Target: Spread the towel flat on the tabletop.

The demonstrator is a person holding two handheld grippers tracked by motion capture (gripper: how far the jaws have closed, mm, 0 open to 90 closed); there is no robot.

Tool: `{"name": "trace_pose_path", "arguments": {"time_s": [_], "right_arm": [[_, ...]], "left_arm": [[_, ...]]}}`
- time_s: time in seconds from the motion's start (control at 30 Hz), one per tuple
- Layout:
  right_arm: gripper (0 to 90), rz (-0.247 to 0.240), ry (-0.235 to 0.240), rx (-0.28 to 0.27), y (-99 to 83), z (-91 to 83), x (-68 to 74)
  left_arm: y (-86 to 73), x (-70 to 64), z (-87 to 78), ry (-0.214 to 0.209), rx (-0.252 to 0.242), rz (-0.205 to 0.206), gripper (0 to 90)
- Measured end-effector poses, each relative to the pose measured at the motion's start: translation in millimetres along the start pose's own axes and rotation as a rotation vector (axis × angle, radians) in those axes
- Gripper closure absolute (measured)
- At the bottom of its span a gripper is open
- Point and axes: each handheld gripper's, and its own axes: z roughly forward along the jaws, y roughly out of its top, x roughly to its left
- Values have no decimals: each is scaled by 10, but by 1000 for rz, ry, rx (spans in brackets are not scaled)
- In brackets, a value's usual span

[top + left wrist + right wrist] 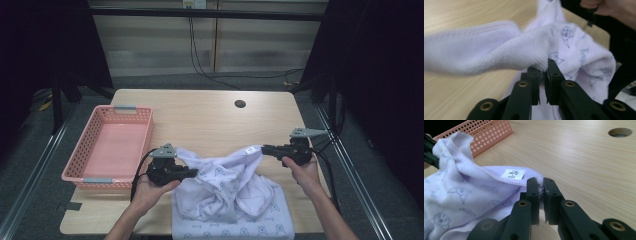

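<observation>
A white towel (227, 192) with small blue prints lies bunched at the table's front middle, its lower part hanging over the front edge. My left gripper (192, 171) is shut on the towel's left corner (537, 53). My right gripper (264, 148) is shut on the right corner, just beside a small white label (513, 174). Both corners are lifted a little off the table, and the cloth (461, 195) sags between them. The left gripper's black jaws (429, 152) show at the far left of the right gripper view.
A pink perforated basket (111, 145), empty, stands at the table's left side. A round cable hole (240, 104) sits in the tabletop toward the back. Bare wood (210, 120) lies behind the towel. Cables trail from each gripper toward the table's edges.
</observation>
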Motion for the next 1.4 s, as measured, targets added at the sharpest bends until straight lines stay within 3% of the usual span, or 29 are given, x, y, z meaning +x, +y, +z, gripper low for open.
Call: {"name": "trace_pose_path", "arguments": {"time_s": [0.03, 0.23, 0.43, 0.5, 0.57, 0.67, 0.8, 0.87, 0.9, 1.0, 1.17, 1.27, 1.3, 1.4], "right_arm": [[844, -16, -43, 34, -30, -51, -13], [831, 4, -7, 59, -269, -172, -13], [823, 18, 14, 55, -356, -338, 29], [827, 24, 41, 55, -386, -401, 75], [827, 15, 58, 50, -411, -489, 157], [824, 16, 69, 60, -451, -561, 243], [781, 25, 65, 113, -603, -485, 242], [763, 38, 60, 120, -644, -442, 209], [706, 37, 54, 133, -672, -394, 163], [651, 53, 38, 124, -670, -369, 111], [623, 50, 35, 93, -660, -390, 125], [678, 45, 36, 79, -649, -418, 127], [698, 44, 33, 74, -648, -417, 127], [730, 39, 42, 81, -641, -392, 125]], "left_arm": [[-29, 8, -5, 10, 9, -2, 850], [-213, -50, 20, -26, 75, 0, 849], [-268, -194, -6, -96, 67, -9, 862], [-301, -320, -53, -116, 73, 3, 864], [-341, -420, -115, -154, 48, 1, 864], [-388, -484, -160, -157, 47, 13, 861], [-454, -426, -92, -135, 90, 1, 719], [-444, -403, -95, -130, 85, -5, 659], [-402, -357, -126, -122, 64, -21, 622], [-317, -280, -209, -103, 11, -34, 579], [-258, -122, -273, -97, -64, -83, 576], [-252, -73, -278, -72, -68, -96, 580], [-250, -45, -252, -46, -65, -103, 585], [-242, -9, -212, -30, -54, -108, 601]]}}
